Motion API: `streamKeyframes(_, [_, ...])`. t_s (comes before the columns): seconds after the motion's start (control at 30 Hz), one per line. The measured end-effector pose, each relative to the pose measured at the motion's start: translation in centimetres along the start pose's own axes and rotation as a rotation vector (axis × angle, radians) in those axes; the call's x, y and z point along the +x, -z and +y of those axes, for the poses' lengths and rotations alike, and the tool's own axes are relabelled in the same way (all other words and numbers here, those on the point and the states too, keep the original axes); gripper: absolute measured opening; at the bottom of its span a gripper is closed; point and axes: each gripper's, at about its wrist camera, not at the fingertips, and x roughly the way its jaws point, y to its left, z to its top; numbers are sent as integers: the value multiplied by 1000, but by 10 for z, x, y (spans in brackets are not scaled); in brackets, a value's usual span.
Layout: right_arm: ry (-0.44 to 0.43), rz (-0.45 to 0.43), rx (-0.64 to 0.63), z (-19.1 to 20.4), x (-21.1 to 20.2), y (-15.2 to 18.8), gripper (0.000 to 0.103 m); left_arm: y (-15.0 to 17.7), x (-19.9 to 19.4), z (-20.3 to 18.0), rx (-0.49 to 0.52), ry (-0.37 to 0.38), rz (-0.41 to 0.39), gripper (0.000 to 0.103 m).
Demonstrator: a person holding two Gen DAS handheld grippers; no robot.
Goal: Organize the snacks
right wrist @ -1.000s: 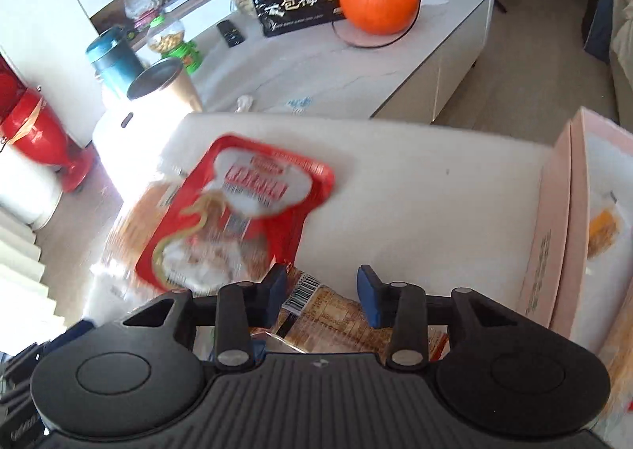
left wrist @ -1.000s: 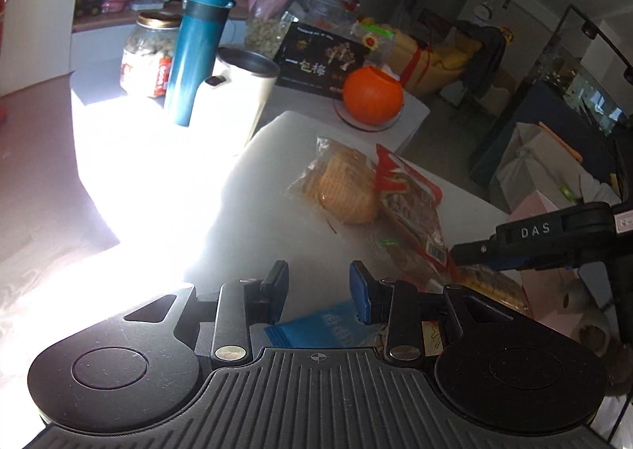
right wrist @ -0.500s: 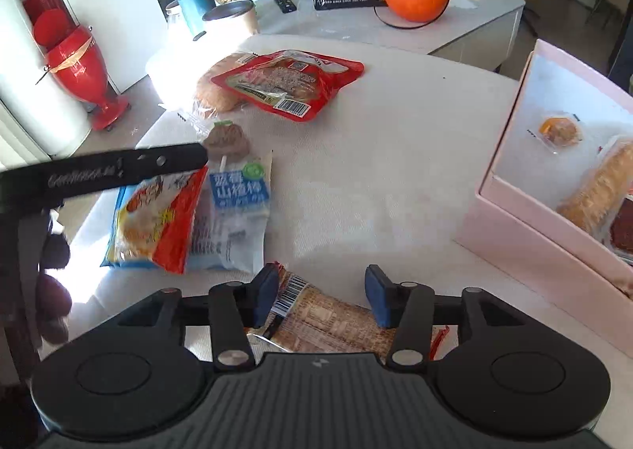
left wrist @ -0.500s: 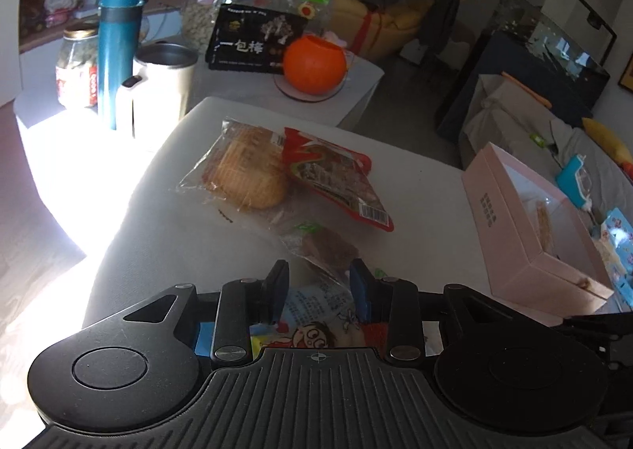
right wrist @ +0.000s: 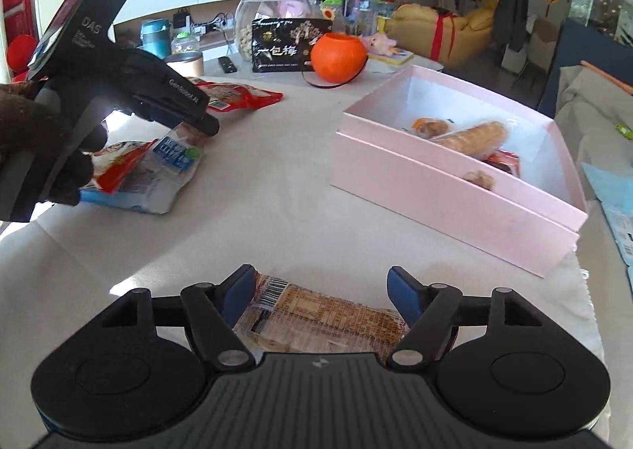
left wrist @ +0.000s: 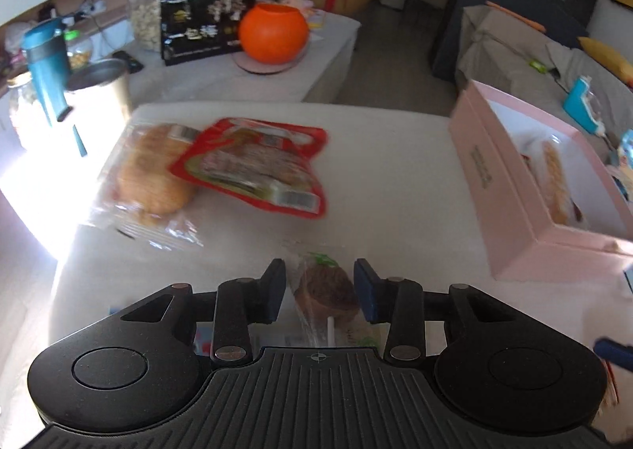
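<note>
My left gripper [left wrist: 319, 287] hangs low over the white table [left wrist: 395, 172], jaws opening, straddling a brown lollipop snack [left wrist: 326, 290] in clear wrap without pressing on it. In the right wrist view a gloved hand [right wrist: 23, 132] holds that gripper at the left. Ahead lie a red packet [left wrist: 253, 168] and a bagged bun [left wrist: 150, 176]. My right gripper [right wrist: 322, 287] is opening wide. A brown biscuit packet [right wrist: 316, 314] lies between its pads; the right pad stands clear of it. The open pink box [right wrist: 455, 192] with several snacks stands to its right.
A blue-white packet [right wrist: 170, 172] and a red-orange packet [right wrist: 118, 168] lie under the left tool. Behind the table a low table carries an orange pumpkin bowl [left wrist: 273, 33], a black box [left wrist: 205, 25], a glass jar [left wrist: 158, 6], a teal flask [left wrist: 47, 65] and a steel cup [left wrist: 99, 85].
The right gripper has swung right towards the pink box with the biscuit packet, and its jaws have spread wide off it. The left gripper slid over the lollipop snack, jaws slightly wider.
</note>
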Motion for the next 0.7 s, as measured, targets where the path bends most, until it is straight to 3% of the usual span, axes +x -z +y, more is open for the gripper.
streamKeyframes(0.1, [56,-23,55,-18,1,10,79,17,-10,-19,43,101,16,41])
streamKeyframes(0.2, [43,-41,158,-41,2,18,84,23,-35,-17,16,198,-16,41])
streamKeyframes(0.33, [-20,-48,296,-66,4,22,85,27,-78,6,3,81,-69,40])
streamKeyframes(0.47, [-6,-52,282,-62,5,24,85,42,-106,38,-58,-34,-28,40])
streamKeyframes(0.57, [17,-48,254,-55,4,25,85,56,-113,60,-160,-42,-14,40])
streamKeyframes(0.7, [14,-49,260,-57,1,27,85,54,-103,82,-331,-18,-59,40])
